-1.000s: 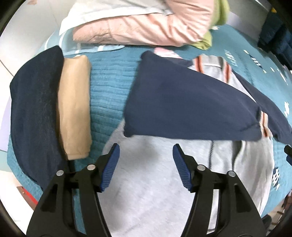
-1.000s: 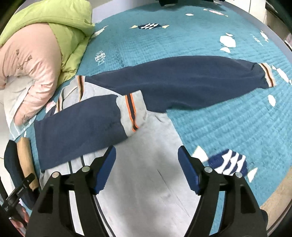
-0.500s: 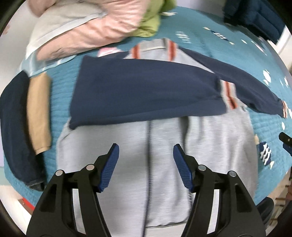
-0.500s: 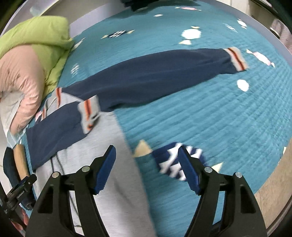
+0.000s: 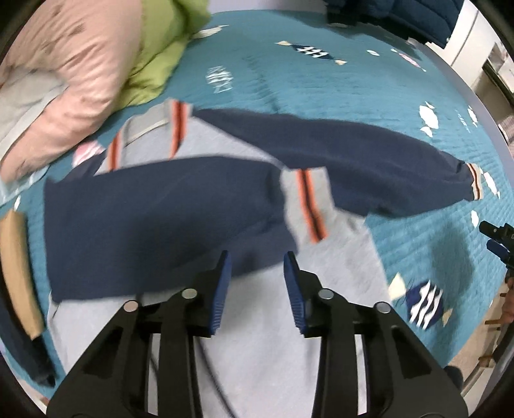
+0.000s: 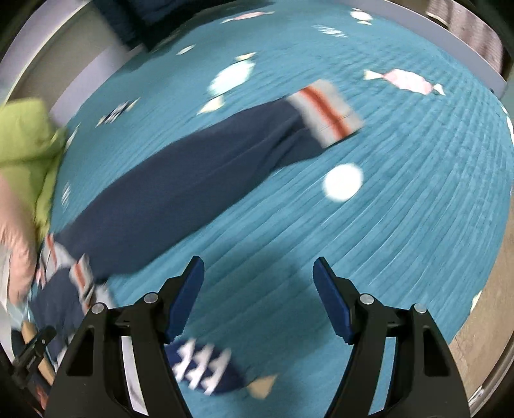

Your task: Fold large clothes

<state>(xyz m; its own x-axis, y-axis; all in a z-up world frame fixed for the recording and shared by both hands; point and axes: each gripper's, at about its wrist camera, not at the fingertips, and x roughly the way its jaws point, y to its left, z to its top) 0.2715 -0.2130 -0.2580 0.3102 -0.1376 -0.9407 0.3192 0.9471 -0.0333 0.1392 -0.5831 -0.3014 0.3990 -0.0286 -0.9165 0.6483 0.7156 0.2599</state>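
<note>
A grey sweatshirt (image 5: pixel 263 337) with navy sleeves lies flat on the teal bedspread (image 5: pixel 321 86). One navy sleeve (image 5: pixel 154 218) is folded across the chest, its striped cuff (image 5: pixel 308 205) near the middle. The other sleeve (image 5: pixel 369 160) stretches out to the right; it also shows in the right wrist view (image 6: pixel 192 186) with its striped cuff (image 6: pixel 324 112). My left gripper (image 5: pixel 257 263) is open and empty above the grey body, just below the folded sleeve. My right gripper (image 6: pixel 258 267) is open and empty over bare bedspread, short of the stretched sleeve.
A pink and green quilt pile (image 5: pixel 80 70) lies at the far left. Folded tan (image 5: pixel 19 267) and dark clothes lie at the left edge. Dark clothing (image 5: pixel 385 16) sits at the far side. The bed's edge and floor (image 6: pixel 482 337) are at the right.
Both grippers have swung to the right. The left now sits over the folded sleeve's lower edge; the right has left the sweatshirt body and now faces the stretched sleeve. The garment has not moved.
</note>
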